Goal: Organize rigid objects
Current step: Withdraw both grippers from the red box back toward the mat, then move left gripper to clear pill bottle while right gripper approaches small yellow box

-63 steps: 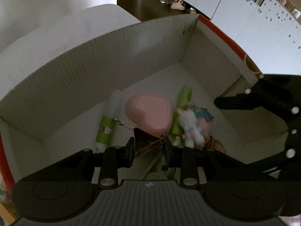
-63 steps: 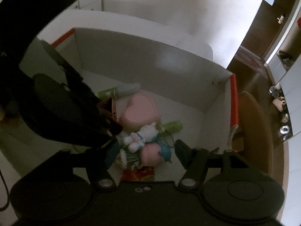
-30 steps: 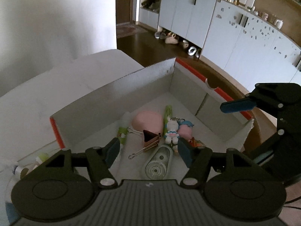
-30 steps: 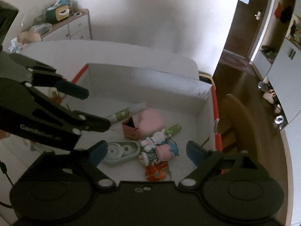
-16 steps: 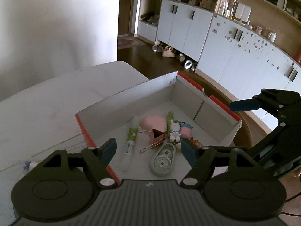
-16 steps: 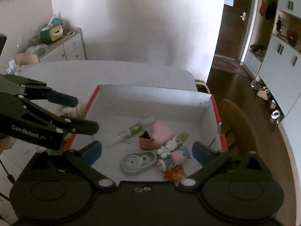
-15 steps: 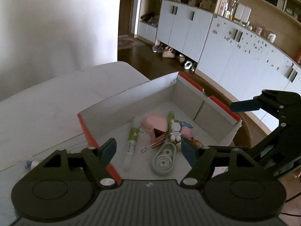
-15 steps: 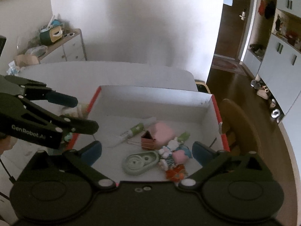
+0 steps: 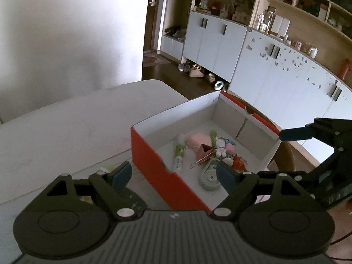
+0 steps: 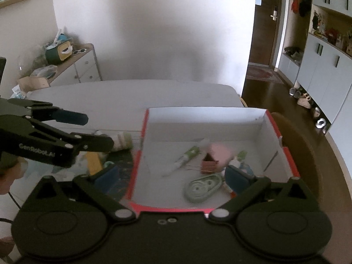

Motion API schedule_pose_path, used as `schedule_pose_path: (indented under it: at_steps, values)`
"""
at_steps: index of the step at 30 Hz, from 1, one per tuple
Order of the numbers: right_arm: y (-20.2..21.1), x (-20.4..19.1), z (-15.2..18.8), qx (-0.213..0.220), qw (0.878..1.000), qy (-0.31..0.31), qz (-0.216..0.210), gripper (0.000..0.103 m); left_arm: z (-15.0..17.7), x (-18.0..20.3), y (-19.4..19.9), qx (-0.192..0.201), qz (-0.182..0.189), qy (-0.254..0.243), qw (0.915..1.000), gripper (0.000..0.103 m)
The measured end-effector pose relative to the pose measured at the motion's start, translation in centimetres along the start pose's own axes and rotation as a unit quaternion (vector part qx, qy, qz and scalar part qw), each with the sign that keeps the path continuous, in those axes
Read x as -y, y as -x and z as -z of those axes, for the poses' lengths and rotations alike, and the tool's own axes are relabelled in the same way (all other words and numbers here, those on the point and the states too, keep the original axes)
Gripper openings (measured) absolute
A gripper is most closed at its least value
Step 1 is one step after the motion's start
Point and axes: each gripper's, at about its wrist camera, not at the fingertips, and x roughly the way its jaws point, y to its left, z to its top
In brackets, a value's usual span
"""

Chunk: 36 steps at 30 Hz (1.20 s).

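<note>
Left wrist view: both grippers' jaws gape wide and empty; the binder clip [image 9: 205, 150] in the box [image 9: 154, 154] looks light, stiff, best pinched across its folded body.

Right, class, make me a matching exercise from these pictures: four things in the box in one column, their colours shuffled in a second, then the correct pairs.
Things:
1. binder clip
2. heart-shaped case
3. tape dispenser
4. box outer wall

Colours:
A. red
B. pale green
C. pink
D. rose-gold

Pairs: 1-D, 2-C, 3-B, 4-A
</note>
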Motion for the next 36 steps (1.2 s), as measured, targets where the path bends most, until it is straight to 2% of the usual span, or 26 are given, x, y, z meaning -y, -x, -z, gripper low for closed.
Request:
schedule_pose_path:
  at_steps: [11, 15, 19, 27, 36]
  values:
    - [-0.7, -5.2, 0.6, -0.006, 1.0, -0.011, -0.001, 0.102, 1.8, -5.3, 2.6, 0.004, 0.009, 0.003, 0.9999, 0.086]
    - [-1.4, -6.9, 0.9, -0.012, 1.0, -0.009, -0.003, 0.102, 2.4, -7.3, 3.0, 0.005, 0.004, 0.004, 1.0, 0.1]
    - [-2.3, -8.9, 1.2, -0.019, 1.0, -0.007, -0.011, 0.102, 3.1, -9.2, 3.3, 0.017, -0.004, 0.004, 0.9998, 0.101]
    - [-4.9, -12.6, 2.0, -0.032, 0.999, 0.016, -0.033, 0.102, 4.5, -13.4, 2.3, 0.02, -0.019, 0.033, 0.9991, 0.101]
    - [-8.3, -15.4, 2.4, -0.04, 0.996, 0.061, -0.044, 0.099, 6.5, -16.8, -1.2, -0.002, -0.029, 0.041, 0.9987, 0.101]
